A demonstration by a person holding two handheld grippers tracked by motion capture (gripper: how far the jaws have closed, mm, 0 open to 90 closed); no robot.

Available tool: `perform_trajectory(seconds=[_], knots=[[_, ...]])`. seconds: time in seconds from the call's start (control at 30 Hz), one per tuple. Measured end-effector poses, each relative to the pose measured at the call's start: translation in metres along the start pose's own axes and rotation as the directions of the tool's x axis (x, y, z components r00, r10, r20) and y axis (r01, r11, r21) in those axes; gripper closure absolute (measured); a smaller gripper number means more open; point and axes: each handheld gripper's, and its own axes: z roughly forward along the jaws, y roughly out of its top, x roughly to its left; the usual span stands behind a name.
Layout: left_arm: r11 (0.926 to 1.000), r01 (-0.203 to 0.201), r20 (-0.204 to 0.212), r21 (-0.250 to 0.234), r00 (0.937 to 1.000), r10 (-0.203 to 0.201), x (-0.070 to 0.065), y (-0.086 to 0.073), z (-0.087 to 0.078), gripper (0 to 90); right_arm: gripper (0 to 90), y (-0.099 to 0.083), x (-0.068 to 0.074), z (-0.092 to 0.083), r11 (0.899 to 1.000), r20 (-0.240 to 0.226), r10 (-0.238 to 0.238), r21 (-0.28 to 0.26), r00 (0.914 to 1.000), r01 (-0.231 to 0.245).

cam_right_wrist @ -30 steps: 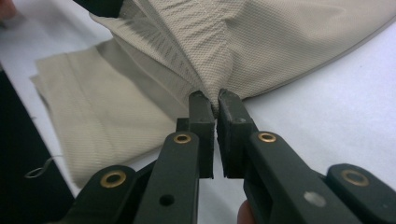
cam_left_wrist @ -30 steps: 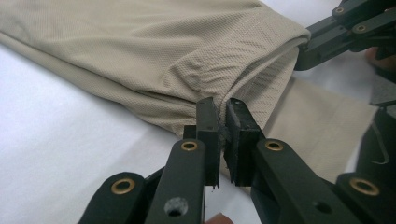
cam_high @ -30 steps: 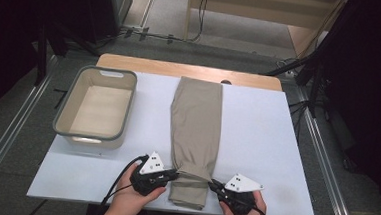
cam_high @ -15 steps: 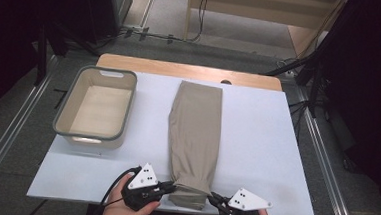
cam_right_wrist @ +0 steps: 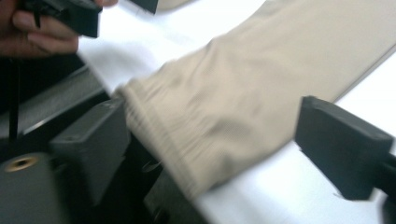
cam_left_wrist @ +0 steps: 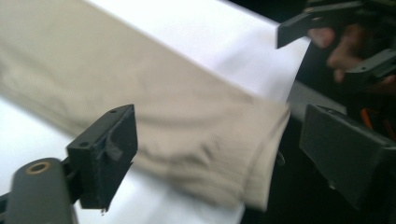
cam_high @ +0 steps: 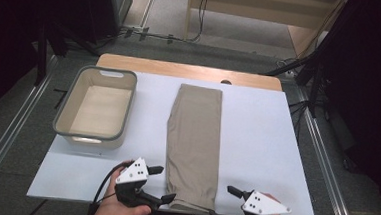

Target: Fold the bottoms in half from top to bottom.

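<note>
A long folded beige cloth [cam_high: 194,138] lies lengthwise down the middle of the white table [cam_high: 256,141], its cuffed near end [cam_left_wrist: 261,158] at the front edge. My left gripper [cam_high: 162,184] hovers at the left of that end, and its jaws have just been opening. In the left gripper view the gripper [cam_left_wrist: 224,154] stands wide open with the cloth's end below, untouched. My right gripper [cam_high: 224,204] is at the right of the end, its jaws also just opened. The right gripper view shows it [cam_right_wrist: 217,144] open above the cuff [cam_right_wrist: 196,140].
A beige basin with a grey rim [cam_high: 90,140] stands empty at the table's left. A wooden strip [cam_high: 181,69] runs along the far edge. Metal rails, cables and dark equipment surround the table on the floor.
Both grippers held the cloth's near end shut; now both are open and have drawn apart and up toward the front edge. The cloth's end lies released on the table.
</note>
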Motion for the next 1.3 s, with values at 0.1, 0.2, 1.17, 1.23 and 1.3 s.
perform_trajectory(seconds=[0.1,0.2,1.17,1.23,1.3], knots=[[0.9995,-0.004,0.027,-0.03,0.9996,0.005,0.019,0.014,0.004,0.0,0.0,0.016,-0.019,0.006,1.0,0.011,0.01,-0.026,0.9999,-0.01],[0.9987,-0.007,0.01,-0.051,0.9999,0.007,0.039,0.029,0.012,0.0,0.0,0.03,-0.042,0.017,0.999,0.014,0.015,-0.037,0.9998,-0.014],[0.9818,0.179,-0.253,0.064,0.9545,-0.157,0.243,0.121,0.127,10.6,23.9,0.138,-0.249,0.171,0.983,0.185,0.124,0.112,0.9749,-0.146],[0.9771,0.19,-0.297,0.095,0.9423,-0.154,0.25,0.122,0.132,13.9,25.1,0.139,-0.258,0.179,0.98,0.2,0.123,0.132,0.9721,-0.151],[0.9733,0.198,-0.317,0.116,0.936,-0.152,0.256,0.122,0.139,14.7,27.7,0.139,-0.266,0.186,0.975,0.227,0.13,0.146,0.9653,-0.165]])
